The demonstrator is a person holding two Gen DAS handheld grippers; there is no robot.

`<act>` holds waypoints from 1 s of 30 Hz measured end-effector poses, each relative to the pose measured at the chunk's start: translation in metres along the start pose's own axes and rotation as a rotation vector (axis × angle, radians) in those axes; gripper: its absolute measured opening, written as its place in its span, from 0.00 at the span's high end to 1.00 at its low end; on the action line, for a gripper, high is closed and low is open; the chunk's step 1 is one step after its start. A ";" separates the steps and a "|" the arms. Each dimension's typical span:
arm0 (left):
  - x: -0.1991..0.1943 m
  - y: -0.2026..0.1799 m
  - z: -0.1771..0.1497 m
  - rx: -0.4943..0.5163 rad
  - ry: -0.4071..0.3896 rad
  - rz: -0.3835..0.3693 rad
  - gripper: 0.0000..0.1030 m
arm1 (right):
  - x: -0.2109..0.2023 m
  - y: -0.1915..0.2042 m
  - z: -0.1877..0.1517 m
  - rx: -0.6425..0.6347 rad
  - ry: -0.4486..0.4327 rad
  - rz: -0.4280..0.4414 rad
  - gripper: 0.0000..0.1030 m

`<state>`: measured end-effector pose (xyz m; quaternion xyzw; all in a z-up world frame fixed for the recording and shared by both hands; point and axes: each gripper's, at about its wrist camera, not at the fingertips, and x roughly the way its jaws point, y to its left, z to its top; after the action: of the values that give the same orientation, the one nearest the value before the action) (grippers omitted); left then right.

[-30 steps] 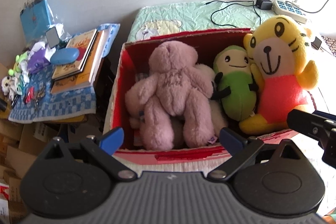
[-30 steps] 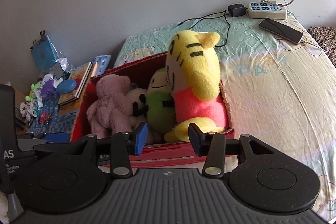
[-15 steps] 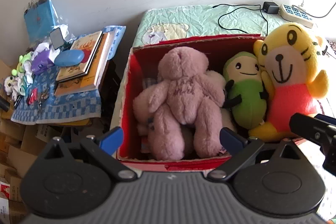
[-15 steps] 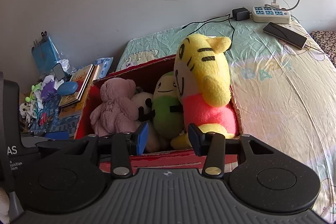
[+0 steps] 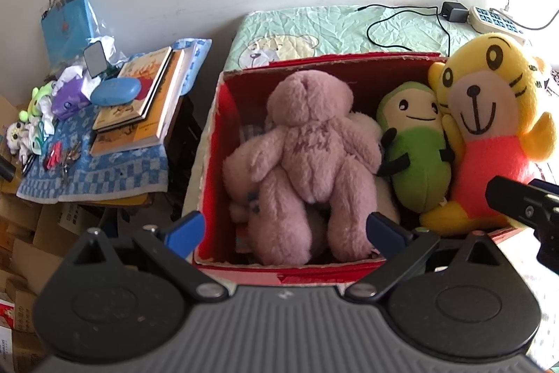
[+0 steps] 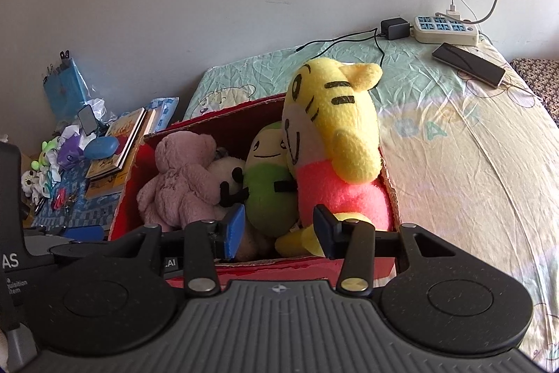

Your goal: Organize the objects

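Plush toys are sitting packed in a red cardboard box [image 5: 209, 163] at the near left corner of the bed [image 6: 471, 163], with both grippers hanging over its near edge.

The left gripper [image 5: 284, 228] is standing wide open with nothing between its blue pads, spanning the legs of the pink teddy bear [image 5: 307, 159], which is lying against the box's left wall. The right gripper [image 6: 277, 233] is standing about half open, also gripping nothing, just in front of the yellow tiger plush [image 6: 335, 142], which is sitting upright in the box's right end. The green plush [image 5: 415, 145] is leaning between the bear and the tiger, touching both. A power strip [image 6: 445, 28] and a phone [image 6: 468, 63] are lying at the bed's far edge, well apart from the box.
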<state>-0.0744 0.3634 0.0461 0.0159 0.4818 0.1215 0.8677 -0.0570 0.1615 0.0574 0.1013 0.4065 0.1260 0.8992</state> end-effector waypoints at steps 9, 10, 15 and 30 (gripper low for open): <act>-0.002 0.003 -0.006 -0.012 -0.008 0.011 0.00 | 0.005 0.004 -0.003 -0.031 -0.011 -0.038 0.55; -0.002 0.003 -0.006 -0.008 -0.007 0.016 0.00 | 0.005 0.004 -0.003 -0.029 -0.011 -0.039 0.55; -0.008 0.003 -0.009 -0.013 -0.016 0.011 0.00 | 0.002 0.004 -0.005 -0.033 -0.015 -0.045 0.55; -0.026 -0.009 -0.020 0.008 -0.023 0.005 0.00 | -0.015 -0.002 -0.014 -0.016 -0.030 -0.036 0.55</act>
<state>-0.1027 0.3470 0.0555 0.0222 0.4721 0.1215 0.8728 -0.0770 0.1565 0.0582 0.0887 0.3935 0.1116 0.9082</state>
